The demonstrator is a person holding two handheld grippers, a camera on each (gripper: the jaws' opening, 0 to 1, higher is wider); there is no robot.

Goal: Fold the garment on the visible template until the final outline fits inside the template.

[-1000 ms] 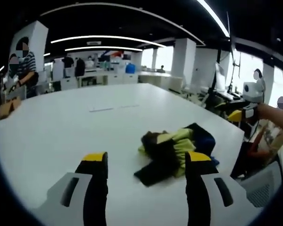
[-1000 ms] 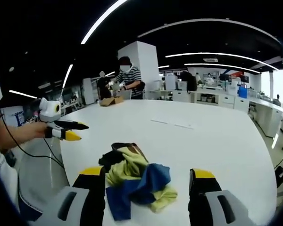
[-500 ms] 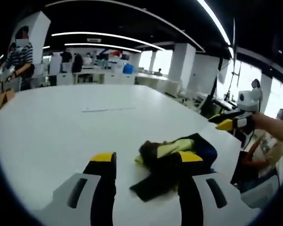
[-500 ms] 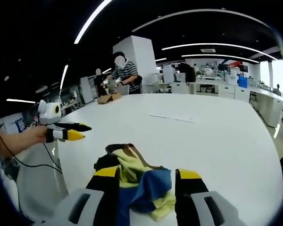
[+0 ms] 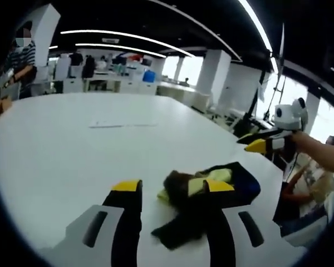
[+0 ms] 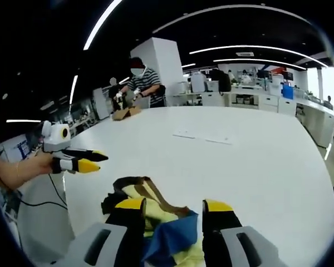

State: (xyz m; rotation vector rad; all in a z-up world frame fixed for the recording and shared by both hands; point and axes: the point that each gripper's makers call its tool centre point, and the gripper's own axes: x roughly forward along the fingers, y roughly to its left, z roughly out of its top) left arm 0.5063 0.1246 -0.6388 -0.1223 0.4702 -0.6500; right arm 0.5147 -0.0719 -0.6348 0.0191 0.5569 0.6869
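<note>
A crumpled garment [image 5: 225,181] in black, yellow, blue and brown lies in a heap near the edge of the white table [image 5: 61,156]. In the left gripper view my left gripper [image 5: 172,188] is open, its jaws framing the heap's near side without holding it. The right gripper [image 5: 250,144] hovers beyond the table edge, in a hand. In the right gripper view my right gripper [image 6: 173,206] is open over the garment [image 6: 156,203]. The left gripper [image 6: 97,161] hangs off to the left. Faint template lines [image 5: 122,123] [image 6: 203,138] mark the table's middle, away from the garment.
A person in a striped shirt [image 6: 140,83] works at the table's far end beside a brown bag [image 6: 125,114]. Desks and white pillars [image 5: 214,75] fill the room behind. The table edge [image 5: 267,167] runs close by the garment.
Both grippers' jaws have drawn somewhat closer together. Both cameras have come nearer and lower over the garment, which lies where it was.
</note>
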